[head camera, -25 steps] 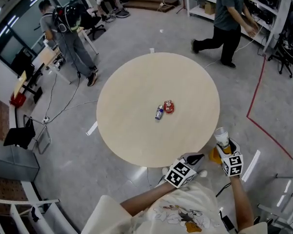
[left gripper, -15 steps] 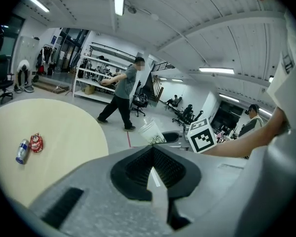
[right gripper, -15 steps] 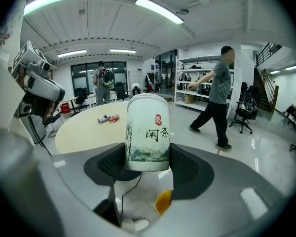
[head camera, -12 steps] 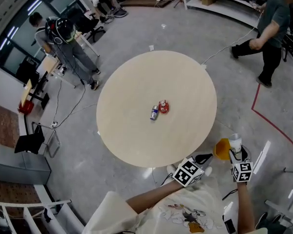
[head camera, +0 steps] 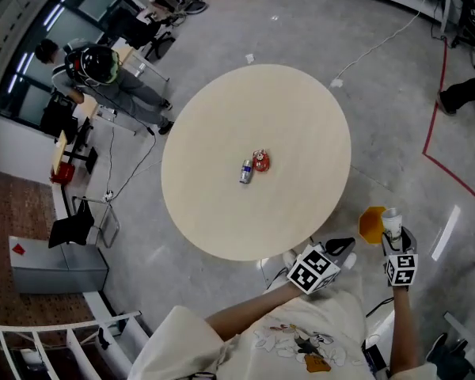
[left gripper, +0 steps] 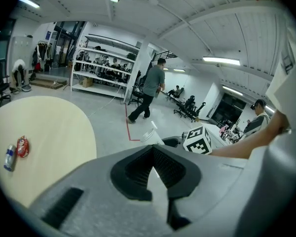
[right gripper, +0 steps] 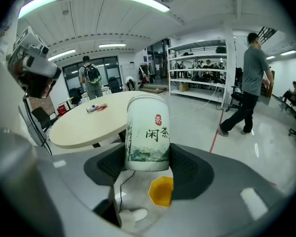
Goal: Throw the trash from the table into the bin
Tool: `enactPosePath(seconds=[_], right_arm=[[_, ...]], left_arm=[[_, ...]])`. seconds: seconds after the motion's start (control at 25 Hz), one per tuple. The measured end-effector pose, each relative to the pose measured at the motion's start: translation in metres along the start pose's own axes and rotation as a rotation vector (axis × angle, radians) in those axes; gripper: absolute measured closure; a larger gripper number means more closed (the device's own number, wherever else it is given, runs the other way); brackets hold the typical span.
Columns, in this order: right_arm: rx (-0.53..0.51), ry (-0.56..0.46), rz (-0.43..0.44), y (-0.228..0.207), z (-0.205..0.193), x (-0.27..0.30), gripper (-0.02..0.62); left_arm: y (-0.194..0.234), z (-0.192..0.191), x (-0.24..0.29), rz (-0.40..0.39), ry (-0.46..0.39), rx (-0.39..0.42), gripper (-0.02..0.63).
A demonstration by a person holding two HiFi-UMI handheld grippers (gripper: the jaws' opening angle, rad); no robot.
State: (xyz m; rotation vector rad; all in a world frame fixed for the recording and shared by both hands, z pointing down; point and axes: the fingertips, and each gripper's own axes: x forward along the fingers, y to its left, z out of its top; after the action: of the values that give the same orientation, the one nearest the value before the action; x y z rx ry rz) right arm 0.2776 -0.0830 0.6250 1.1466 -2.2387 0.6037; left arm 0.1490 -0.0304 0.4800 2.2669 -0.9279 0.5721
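While both grippers hang off the near edge of the round table (head camera: pixel 222 109), I note the right gripper (head camera: pixel 396 242) clamped on a white paper cup (head camera: pixel 391 220). Its pads press the cup's sides low down, and the cup stands upright, its green landscape print and dark characters facing that gripper's camera. Head view puts the cup just beside the orange bin (head camera: pixel 370 226) on the grey floor. From the right gripper view the bin's open mouth sits below the cup's base and a little to its right; I can't tell whether the cup is squarely over it. Left gripper (head camera: pixel 340 248) is empty, jaws closed together at the tips, pointing toward the cup. At the table's middle lie a small silver-and-blue can (head camera: pixel 245 172) and a red wrapper (head camera: pixel 260 161), just beside each other and well apart from both grippers. A person with a backpack (head camera: pixel 95 63) stands beyond the table's far left; a red floor line (head camera: pixel 433 109) runs off to the right.
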Motion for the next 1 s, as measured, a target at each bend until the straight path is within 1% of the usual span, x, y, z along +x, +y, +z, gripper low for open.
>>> enactPosePath(seconds=[0.16,0.4,0.48,0.6,0.72,0.84,1.0], right_arm=[[0.016,0.030,0.015,-0.015,-0.018,0.014,0.311],[0.050,0.098,0.021,-0.021,-0.065,0.018,0.311],[0.050,0.111,0.031,-0.023,-0.072,0.034,0.311],[0.040,0.145,0.042,-0.039,-0.092,0.065,0.311],[0.051,0.197,0.040,-0.048,-0.123,0.072,0.311],[0.072,0.226,0.039,-0.053,-0.149,0.084,0.311],[0.056,0.267,0.058,-0.054,-0.182,0.109,0.311]], left_arm=[[-0.002,0.000,0.020,0.011,0.047,-0.008,0.600],[-0.017,-0.021,0.036,-0.003,0.130,-0.026,0.600],[-0.009,-0.023,0.041,0.011,0.146,-0.027,0.600],[0.006,-0.027,0.062,0.035,0.154,-0.034,0.600],[0.004,-0.041,0.083,0.022,0.197,-0.055,0.600],[0.005,-0.056,0.102,0.013,0.237,-0.054,0.600],[0.010,-0.077,0.124,0.001,0.272,-0.065,0.600]])
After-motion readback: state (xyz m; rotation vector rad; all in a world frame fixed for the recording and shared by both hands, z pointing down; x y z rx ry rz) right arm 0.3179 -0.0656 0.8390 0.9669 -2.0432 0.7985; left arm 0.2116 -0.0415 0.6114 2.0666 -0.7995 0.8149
